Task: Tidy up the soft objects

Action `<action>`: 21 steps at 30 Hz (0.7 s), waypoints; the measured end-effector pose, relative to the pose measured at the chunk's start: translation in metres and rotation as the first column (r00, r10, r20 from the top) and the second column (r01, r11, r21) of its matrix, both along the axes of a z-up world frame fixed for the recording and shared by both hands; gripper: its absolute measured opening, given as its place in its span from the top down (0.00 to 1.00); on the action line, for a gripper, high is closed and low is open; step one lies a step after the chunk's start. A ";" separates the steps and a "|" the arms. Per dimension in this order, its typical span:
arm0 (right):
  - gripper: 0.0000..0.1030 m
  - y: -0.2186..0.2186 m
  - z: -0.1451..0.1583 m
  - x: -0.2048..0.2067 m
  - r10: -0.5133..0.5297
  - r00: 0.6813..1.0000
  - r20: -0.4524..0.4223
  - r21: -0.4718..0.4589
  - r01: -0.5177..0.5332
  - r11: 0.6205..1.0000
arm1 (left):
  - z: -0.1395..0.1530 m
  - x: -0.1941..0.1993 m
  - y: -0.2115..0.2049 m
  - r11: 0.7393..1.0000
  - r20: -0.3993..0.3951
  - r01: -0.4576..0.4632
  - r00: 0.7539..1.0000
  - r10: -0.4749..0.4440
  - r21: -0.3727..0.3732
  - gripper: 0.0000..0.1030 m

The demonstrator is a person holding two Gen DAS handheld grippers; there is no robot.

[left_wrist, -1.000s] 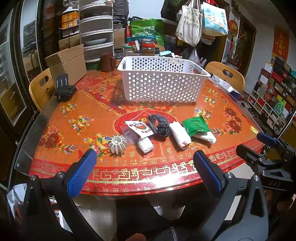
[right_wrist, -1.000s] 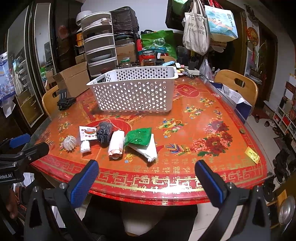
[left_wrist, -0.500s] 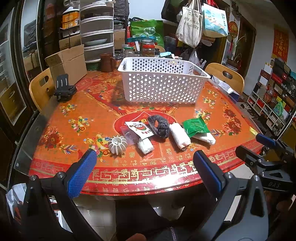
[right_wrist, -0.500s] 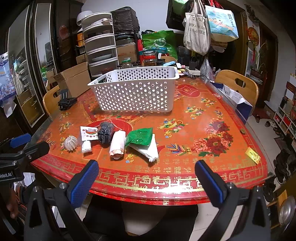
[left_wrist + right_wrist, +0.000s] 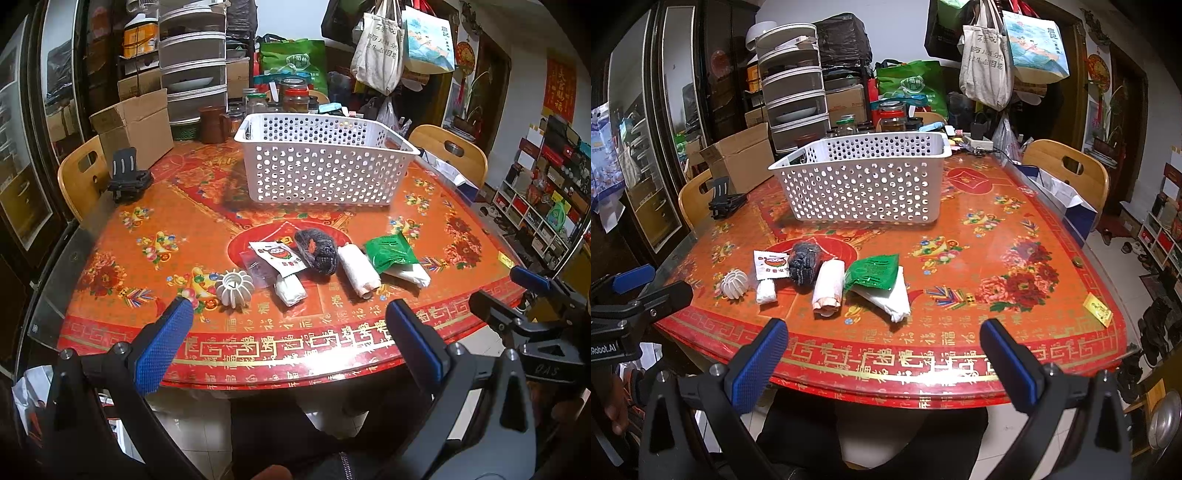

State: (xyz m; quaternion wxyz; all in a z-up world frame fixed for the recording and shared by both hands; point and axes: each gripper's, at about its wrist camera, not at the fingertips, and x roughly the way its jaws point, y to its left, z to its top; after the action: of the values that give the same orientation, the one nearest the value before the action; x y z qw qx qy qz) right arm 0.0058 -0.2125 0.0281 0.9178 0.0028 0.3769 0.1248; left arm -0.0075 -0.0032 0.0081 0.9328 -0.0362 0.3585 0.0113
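Both claws hang wide and empty off the table's near edge. The left gripper [image 5: 290, 325] has the small white roll [image 5: 290, 289] dead ahead at twelve o'clock, lying lengthwise toward it. The right gripper [image 5: 884, 345] looks at the bigger roll [image 5: 828, 284] at eleven, the green packet [image 5: 873, 272] just beside. The basket [image 5: 325, 166] waits beyond, twelve o'clock. Left looks nearer the small roll.

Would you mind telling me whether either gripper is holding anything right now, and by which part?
Nothing is held: the left gripper and right gripper are both open, short of the red patterned table.
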 end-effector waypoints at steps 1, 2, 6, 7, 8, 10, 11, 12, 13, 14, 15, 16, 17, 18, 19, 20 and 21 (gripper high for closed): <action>0.00 0.000 0.000 0.000 0.000 1.000 0.000 0.000 0.000 1.000 | 0.000 0.000 0.000 1.000 0.000 0.000 1.000 0.000 0.000 0.00; 0.00 0.000 0.000 0.000 0.000 1.000 0.000 0.000 0.000 1.000 | 0.001 0.000 0.000 1.000 0.000 0.000 1.000 0.000 0.001 0.00; 0.00 0.000 0.000 0.000 0.001 1.000 0.000 0.001 -0.001 1.000 | 0.000 0.000 0.000 1.000 0.000 -0.001 1.000 0.001 0.000 0.00; 0.00 0.001 0.000 -0.001 0.002 1.000 0.000 0.001 -0.002 1.000 | 0.000 0.000 0.000 1.000 0.000 -0.001 1.000 0.001 -0.001 0.00; 0.00 0.002 0.000 -0.001 0.003 1.000 0.000 0.001 -0.003 1.000 | 0.000 0.000 0.000 1.000 0.000 -0.001 1.000 0.001 0.000 0.00; 0.00 0.004 -0.001 -0.002 0.008 1.000 0.000 0.004 -0.008 1.000 | 0.000 0.000 0.000 1.000 0.002 -0.005 1.000 0.005 0.001 0.00; 0.00 0.005 -0.001 -0.001 0.010 1.000 0.000 0.006 -0.010 1.000 | 0.000 0.000 0.001 1.000 0.004 -0.007 1.000 0.007 0.001 0.00; 0.00 0.006 -0.001 -0.001 0.012 1.000 0.001 0.009 -0.012 1.000 | 0.000 0.000 0.002 1.000 0.007 -0.012 1.000 0.012 0.002 0.00; 0.00 0.006 -0.002 0.000 0.017 1.000 0.002 0.014 -0.017 1.000 | -0.001 0.001 0.003 1.000 0.010 -0.015 1.000 0.015 0.003 0.00; 0.00 0.007 -0.004 0.002 0.021 1.000 0.002 0.019 -0.021 1.000 | -0.002 0.002 0.004 1.000 0.015 -0.015 1.000 0.015 0.004 0.00; 0.00 0.007 -0.005 0.003 0.025 1.000 0.004 0.027 -0.025 0.999 | -0.003 0.003 0.005 1.000 0.023 -0.014 1.000 0.014 0.006 0.00; 0.00 0.006 -0.007 0.006 0.031 0.999 0.016 0.043 -0.032 0.999 | -0.005 0.004 0.008 1.000 0.035 -0.015 0.999 0.015 0.003 0.00; 0.00 0.005 -0.010 0.009 0.029 0.999 0.032 0.056 -0.031 0.998 | -0.006 0.005 0.011 1.000 0.048 -0.019 0.999 0.019 0.001 0.00; 0.00 0.003 -0.014 0.013 0.005 0.998 0.057 0.057 -0.008 0.998 | -0.008 0.007 0.016 1.000 0.069 -0.031 0.997 0.031 0.003 0.00; 0.00 0.001 -0.018 0.017 -0.015 0.997 0.078 0.047 0.011 0.999 | -0.010 0.010 0.020 0.999 0.078 -0.043 0.996 0.043 0.006 0.00; 0.00 -0.001 -0.024 0.022 -0.026 0.996 0.085 0.036 0.023 0.999 | -0.014 0.015 0.025 0.999 0.078 -0.054 0.995 0.053 0.007 0.00; 0.00 -0.002 -0.032 0.028 -0.022 0.998 0.060 0.024 0.021 0.999 | -0.020 0.021 0.031 0.998 0.067 -0.064 0.996 0.063 0.007 0.00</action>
State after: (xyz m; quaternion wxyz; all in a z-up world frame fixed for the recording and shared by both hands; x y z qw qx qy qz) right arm 0.0336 -0.2144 -0.0036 0.9300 0.0137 0.3474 0.1193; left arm 0.0136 0.0278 -0.0120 0.9435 -0.0438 0.3260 0.0414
